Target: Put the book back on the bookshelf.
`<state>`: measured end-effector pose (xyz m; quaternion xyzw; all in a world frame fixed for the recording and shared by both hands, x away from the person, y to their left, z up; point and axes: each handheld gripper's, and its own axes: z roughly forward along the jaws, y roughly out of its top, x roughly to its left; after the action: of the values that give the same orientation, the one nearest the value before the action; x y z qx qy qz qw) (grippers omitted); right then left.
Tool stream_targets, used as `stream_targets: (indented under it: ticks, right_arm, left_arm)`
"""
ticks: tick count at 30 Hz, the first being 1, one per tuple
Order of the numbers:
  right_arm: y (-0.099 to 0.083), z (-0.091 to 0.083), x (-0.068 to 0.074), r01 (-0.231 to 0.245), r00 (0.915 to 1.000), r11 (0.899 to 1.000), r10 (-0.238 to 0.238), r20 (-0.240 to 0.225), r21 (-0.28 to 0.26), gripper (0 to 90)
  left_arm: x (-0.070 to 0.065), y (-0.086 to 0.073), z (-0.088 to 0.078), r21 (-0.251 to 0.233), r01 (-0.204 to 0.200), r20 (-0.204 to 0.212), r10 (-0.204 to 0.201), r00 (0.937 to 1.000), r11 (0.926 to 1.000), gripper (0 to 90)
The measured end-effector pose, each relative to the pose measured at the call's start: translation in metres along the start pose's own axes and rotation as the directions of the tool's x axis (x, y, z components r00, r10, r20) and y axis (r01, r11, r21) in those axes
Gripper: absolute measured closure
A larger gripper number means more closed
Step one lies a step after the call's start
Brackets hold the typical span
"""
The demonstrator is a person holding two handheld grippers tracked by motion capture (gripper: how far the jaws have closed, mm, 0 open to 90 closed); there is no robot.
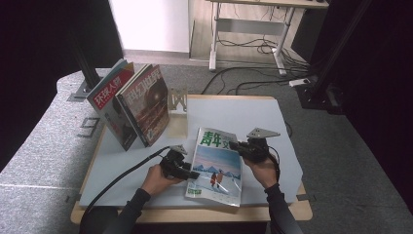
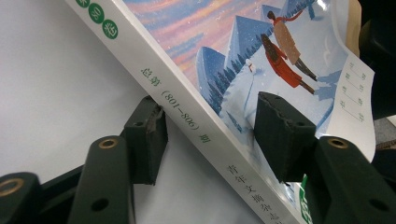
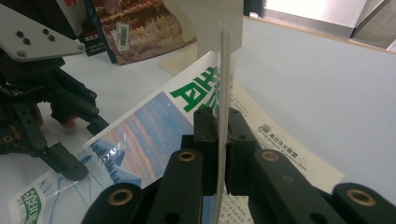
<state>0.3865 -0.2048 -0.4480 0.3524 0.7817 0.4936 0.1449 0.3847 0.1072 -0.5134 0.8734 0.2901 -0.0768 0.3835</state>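
White surface (image 1: 253, 117), near centre — magazine (image 1: 216, 168) lies flat; right tongs (image 3: 221, 122) clenched on lifted cover, opening it; left tongs (image 2: 212, 126) straddle spine, pads not yet pressing, to steady it.

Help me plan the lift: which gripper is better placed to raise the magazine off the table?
Left, probably. The left gripper straddles the magazine at its thick spine, jaws not yet touching. The right gripper pinches just the thin front cover, which could bend.

Right gripper (image 3: 222, 140): jaws clamped on magazine cover (image 3: 224, 60), lifted edge-on toward twelve o'clock. Magazine (image 3: 140, 135) on white table (image 3: 317, 79). Left gripper (image 3: 79, 140) at nine o'clock.
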Motion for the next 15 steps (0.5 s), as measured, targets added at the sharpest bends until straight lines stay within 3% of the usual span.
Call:
stream_targets:
  ticks: [2,4,5,10,15]
  right_arm:
    - [-0.0001,0.0005,-0.0015,-0.008,1.0000,1.000,0.008,-0.002,0.013,80.3]
    - [-0.0012,0.0023,-0.0048,-0.027,0.9996,0.999,0.027,0.013,0.031,77.6]
    - [-0.0012,0.0023,-0.0048,-0.027,0.9996,0.999,0.027,0.013,0.031,77.6]
    - [-0.0030,0.0028,-0.0098,-0.047,0.9983,0.998,0.046,0.036,0.029,84.8]
    - [-0.0002,-0.0014,-0.0095,-0.042,0.9985,0.999,0.042,0.034,0.007,85.8]
  left_arm:
    - [-0.0001,-0.0002,-0.0003,-0.003,0.000,0.016,0.000,0.9999,1.0000,47.6]
    - [-0.0032,-0.0006,0.0001,-0.016,-0.016,0.036,0.017,0.9992,0.9998,55.1]
    - [-0.0056,-0.0005,-0.0004,-0.016,-0.028,0.025,0.029,0.9993,0.9995,55.1]
    - [-0.0062,-0.0005,-0.0011,-0.019,-0.036,0.026,0.037,0.9990,0.9991,55.9]
    - [-0.0084,0.0003,-0.0040,-0.034,-0.052,0.033,0.054,0.9980,0.9980,57.1]
